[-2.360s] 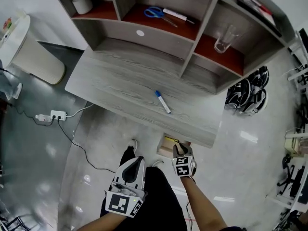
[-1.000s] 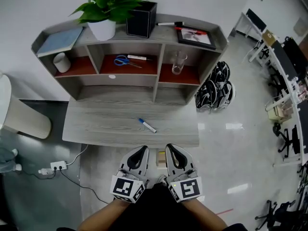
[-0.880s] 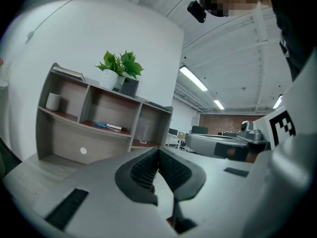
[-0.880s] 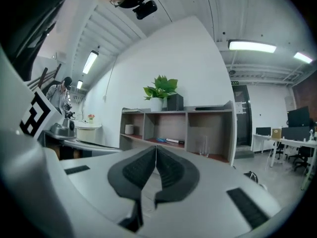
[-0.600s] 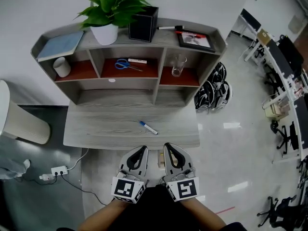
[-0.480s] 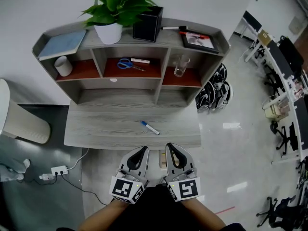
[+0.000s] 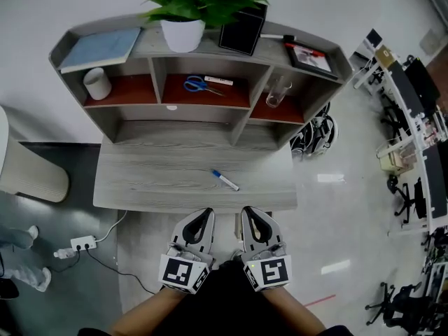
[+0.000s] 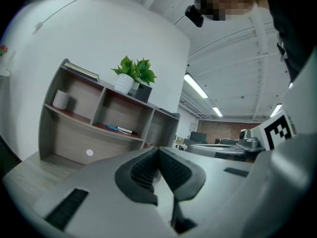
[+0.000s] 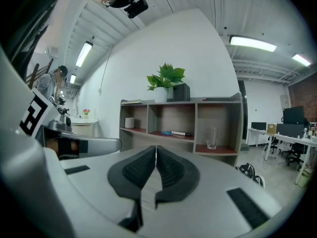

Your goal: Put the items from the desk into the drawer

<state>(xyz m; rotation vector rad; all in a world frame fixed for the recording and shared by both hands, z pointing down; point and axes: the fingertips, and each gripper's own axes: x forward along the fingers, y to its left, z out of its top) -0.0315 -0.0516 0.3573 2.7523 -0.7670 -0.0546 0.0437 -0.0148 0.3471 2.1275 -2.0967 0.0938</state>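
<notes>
A white marker with a blue cap (image 7: pixel 225 180) lies on the grey wooden desk (image 7: pixel 154 177), right of its middle. The shelf unit behind holds blue scissors (image 7: pixel 196 84), a white pen (image 7: pixel 218 80), a glass (image 7: pixel 277 92) and a white cup (image 7: pixel 97 84). My left gripper (image 7: pixel 205 213) and right gripper (image 7: pixel 249 211) hang side by side just before the desk's front edge, both shut and empty. In the left gripper view the left gripper (image 8: pixel 158 150) points at the shelves. The right gripper (image 9: pixel 156 148) faces the glass (image 9: pixel 212 138). No drawer shows.
On top of the shelf stand a potted plant (image 7: pixel 189 5), a black box (image 7: pixel 242 30), a book (image 7: pixel 98 47) and a picture frame (image 7: pixel 311 56). A power strip (image 7: pixel 82 243) lies on the floor at left, beside a beige bin (image 7: pixel 28 173). Shoes (image 7: pixel 318 128) sit right of the desk.
The right gripper came back from under the desk front to beside the left one. Since then both stay put, and only the view has shifted slightly.
</notes>
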